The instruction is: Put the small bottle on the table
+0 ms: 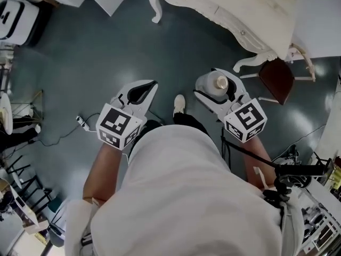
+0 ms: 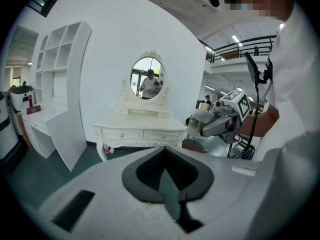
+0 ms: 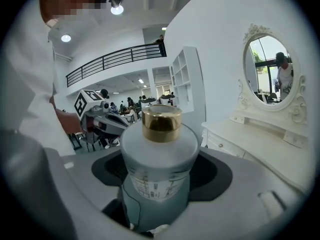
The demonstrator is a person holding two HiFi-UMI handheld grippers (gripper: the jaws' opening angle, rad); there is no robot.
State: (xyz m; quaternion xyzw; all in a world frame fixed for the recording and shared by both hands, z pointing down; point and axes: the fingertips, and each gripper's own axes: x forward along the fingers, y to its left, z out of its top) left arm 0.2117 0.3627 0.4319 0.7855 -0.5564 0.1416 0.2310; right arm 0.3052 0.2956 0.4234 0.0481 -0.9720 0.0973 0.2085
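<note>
One bottle (image 3: pixel 159 159) (gold-capped), two tools (image 1: pixel 140 93) (image 1: pixel 216 85), one table (image 1: pixel 229 9)

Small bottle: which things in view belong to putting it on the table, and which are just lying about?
Part of the job:
small bottle, gripped by the right gripper
white dressing table, where it goes
left gripper, shut and empty

Just lying about:
oval mirror
white shelf unit
dark brown stool
plug and cable on the floor

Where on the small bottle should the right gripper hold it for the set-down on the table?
On the wide round body of the small bottle, below the shoulder, from the side, as the right gripper holds it now. The bottle stands upright, and the gold cap is narrow, likely a poorer hold.
</note>
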